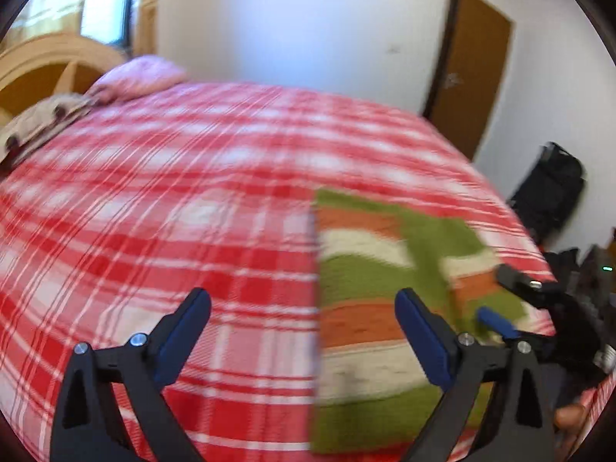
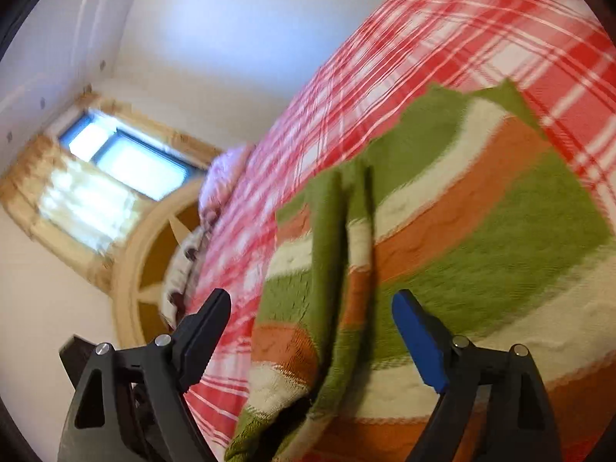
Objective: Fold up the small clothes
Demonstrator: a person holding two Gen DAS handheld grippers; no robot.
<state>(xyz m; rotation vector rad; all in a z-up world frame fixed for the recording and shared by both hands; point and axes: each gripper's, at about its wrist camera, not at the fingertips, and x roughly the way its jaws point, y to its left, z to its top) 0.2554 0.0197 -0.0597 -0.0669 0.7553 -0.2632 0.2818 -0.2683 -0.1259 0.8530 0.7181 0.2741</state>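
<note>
1. Left wrist view: the striped knit garment, banded in green, orange and cream, lies flat on the red plaid bedspread. It sits at about 2 o'clock from the left gripper, and its straight left edge runs from 12 to 6 o'clock, just right of the midline between the fingers. A folded flap crosses its upper right part.
   - The left gripper's jaws stand wide apart and hold nothing. The right-hand finger hangs over the garment, the left-hand one over bare bedspread; I cannot tell whether either touches the cloth.
   - The right gripper shows at 3 o'clock, over the garment's right edge, so I judge it the nearer of the two to the flap.

2. Right wrist view: the camera is rolled, so the bed tilts up toward 1 o'clock. The striped knit garment fills the space from 12 to 5 o'clock, and a raised green fold runs from 12 down to 6 o'clock between the fingers of the right gripper.
   - These jaws also stand wide and empty, with the ridge between them but not pinched.
   - My judgement: the next move turns on closing on that ridge, which lies lengthwise along the gripper's forward axis. The picture is blurred, so fine contact is unclear.
</note>
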